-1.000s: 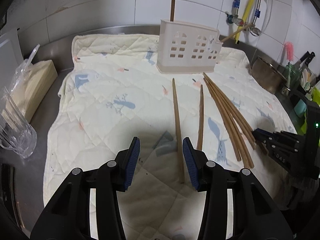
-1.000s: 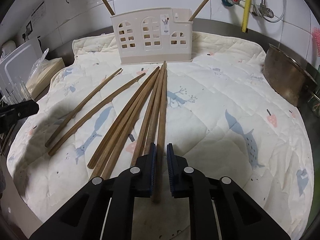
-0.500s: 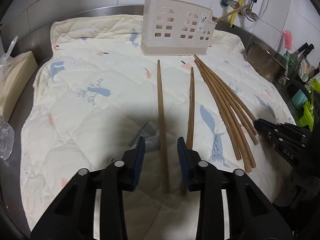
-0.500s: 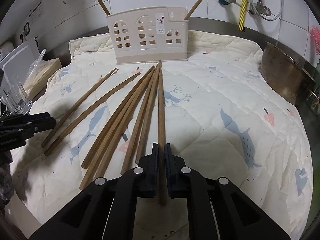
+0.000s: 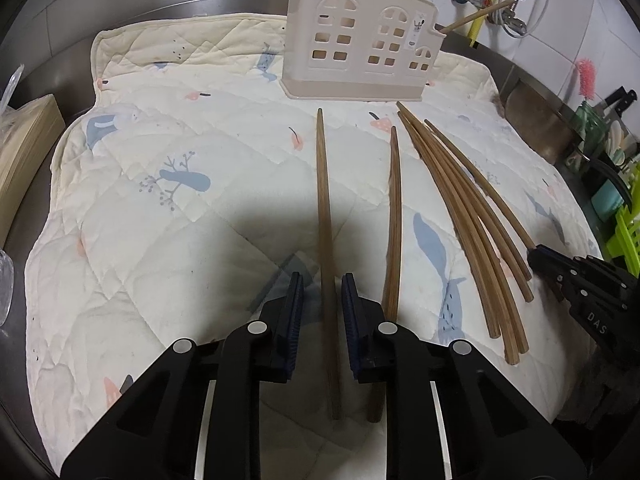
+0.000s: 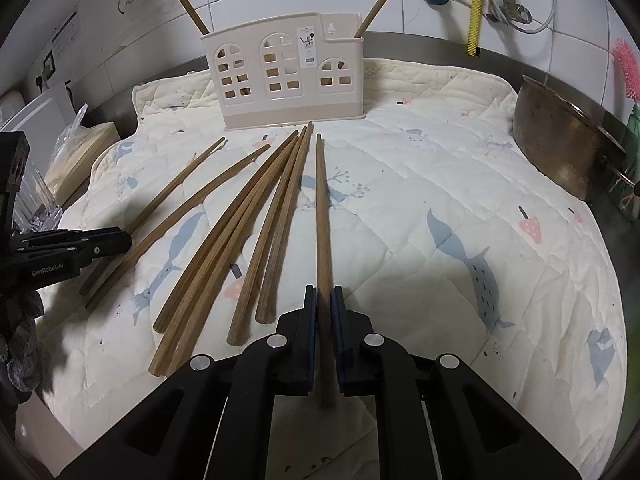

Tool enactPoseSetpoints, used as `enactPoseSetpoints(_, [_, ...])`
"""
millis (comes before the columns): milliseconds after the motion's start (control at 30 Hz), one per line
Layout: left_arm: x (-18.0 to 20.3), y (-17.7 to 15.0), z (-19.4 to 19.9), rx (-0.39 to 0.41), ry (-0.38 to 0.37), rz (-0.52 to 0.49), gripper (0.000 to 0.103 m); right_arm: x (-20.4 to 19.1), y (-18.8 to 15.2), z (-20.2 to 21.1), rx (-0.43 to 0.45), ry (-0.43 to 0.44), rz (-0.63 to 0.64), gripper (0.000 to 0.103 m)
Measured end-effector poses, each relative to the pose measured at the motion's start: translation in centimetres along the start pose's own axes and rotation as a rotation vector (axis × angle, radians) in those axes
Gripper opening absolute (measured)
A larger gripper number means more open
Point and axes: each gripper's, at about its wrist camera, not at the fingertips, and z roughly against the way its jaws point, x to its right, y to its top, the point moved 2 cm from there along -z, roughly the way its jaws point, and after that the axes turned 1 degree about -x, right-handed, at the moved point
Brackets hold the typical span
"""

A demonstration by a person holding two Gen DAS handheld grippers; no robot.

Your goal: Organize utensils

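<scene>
At the far left of the steel tabletop (image 5: 248, 4) stand a clear ribbed drinking glass (image 6: 34, 204) and a plastic-wrapped tan block (image 5: 24, 148). A cream quilted mat printed with blue whales (image 5: 168, 168) covers most of the surface.

The left gripper (image 5: 321, 292) sits low over the mat with its jaws narrowly apart and just closing in; a long brown wooden chopstick (image 5: 323, 200) runs between the blue pads, with a sliver of gap visible on either side, so they are not yet pressing it. Just to its right lies a second single chopstick (image 5: 395, 208), its near end passing beside the right-hand pad.

Behind them, at the mat's far edge, a beige plastic utensil holder with window-shaped cutouts (image 6: 288, 76) stands upright, one chopstick leaning out at each end.

Next comes a loose fan of four chopsticks (image 6: 248, 220) lying flat on the mat, tips towards the holder.

The right gripper (image 6: 324, 304) has its jaws clamped on a straight wooden chopstick (image 6: 321, 208) near its thick end, the tip pointing towards the holder.

At the far right a dull metal pot (image 6: 560, 148) rests off the mat.
</scene>
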Motion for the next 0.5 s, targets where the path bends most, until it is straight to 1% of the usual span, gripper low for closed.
enactPoseSetpoints(100, [0.14, -0.15, 0.11, 0.000, -0.004, 0.001, 0.019, 0.01, -0.03, 0.00, 0.001, 0.000, 0.000, 0.009])
enactPoseSetpoints(233, [0.50, -0.27, 0.06, -0.001, 0.018, -0.023, 0.017, -0.10, -0.13, 0.04, 0.005, 0.000, -0.001, 0.009])
enactPoseSetpoints(333, [0.55, -0.22, -0.01, -0.005, 0.037, -0.031, 0.012, -0.17, -0.17, 0.09, 0.008, -0.009, 0.005, 0.008])
enactPoseSetpoints(433, [0.21, -0.18, 0.04, -0.007, 0.030, -0.017, 0.007, -0.15, -0.17, 0.11, 0.010, -0.016, 0.007, 0.007])
enactPoseSetpoints(500, [0.14, -0.14, 0.13, -0.012, 0.030, -0.013, 0.006, -0.15, -0.15, 0.15, 0.012, -0.018, 0.004, 0.007])
